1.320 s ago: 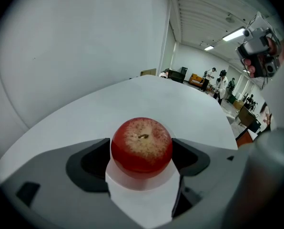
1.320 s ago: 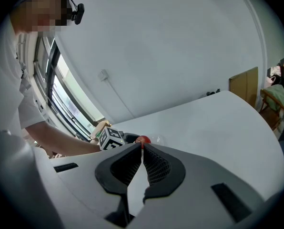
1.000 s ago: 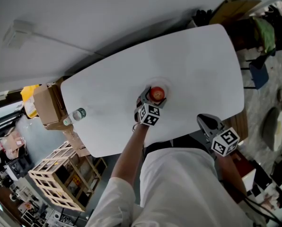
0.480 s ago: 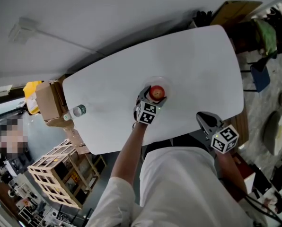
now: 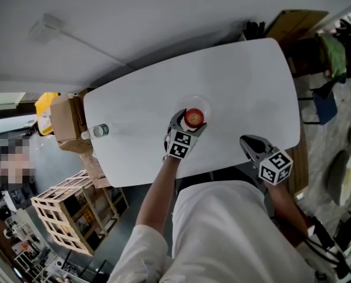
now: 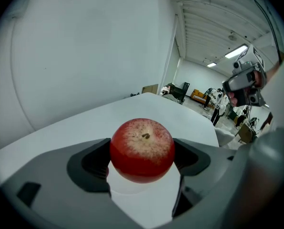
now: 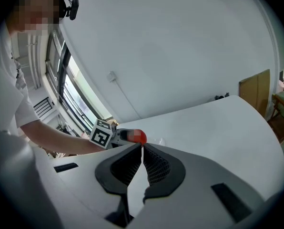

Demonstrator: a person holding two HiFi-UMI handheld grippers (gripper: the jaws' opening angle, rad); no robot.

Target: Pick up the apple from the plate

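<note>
Apple (image 5: 194, 118): red, pale-speckled top with the stem pit facing up, sitting over the near edge of the clear plate (image 5: 205, 102). In the left gripper view it fills the gap between my jaws. The dark pads (image 6: 90, 165) press its two sides. The plate shows as a pale disc directly beneath it. I cannot tell whether the apple's underside touches the plate or hangs just above it.

My left gripper (image 5: 188, 124): clamped on the apple, reaching in from my side of the table. Its marker cube (image 5: 180, 144) is just behind the jaws, my bare forearm trailing back toward my body.

My right gripper (image 5: 248, 142): near the table's front edge, well apart from the plate, off to the right. In the right gripper view its jaws meet at the tips, ribbed pads together, nothing between them. Its own marker cube (image 5: 275, 167) sits over my lap side of the edge.

Table (image 5: 246, 75): white, rounded corners. A clear bottle (image 5: 96, 131) lies near its left end, far from the plate.

Beyond that end: a cardboard box (image 5: 63, 119) against the table's corner, and a slatted wooden crate (image 5: 66, 208) on the floor below it.
</note>
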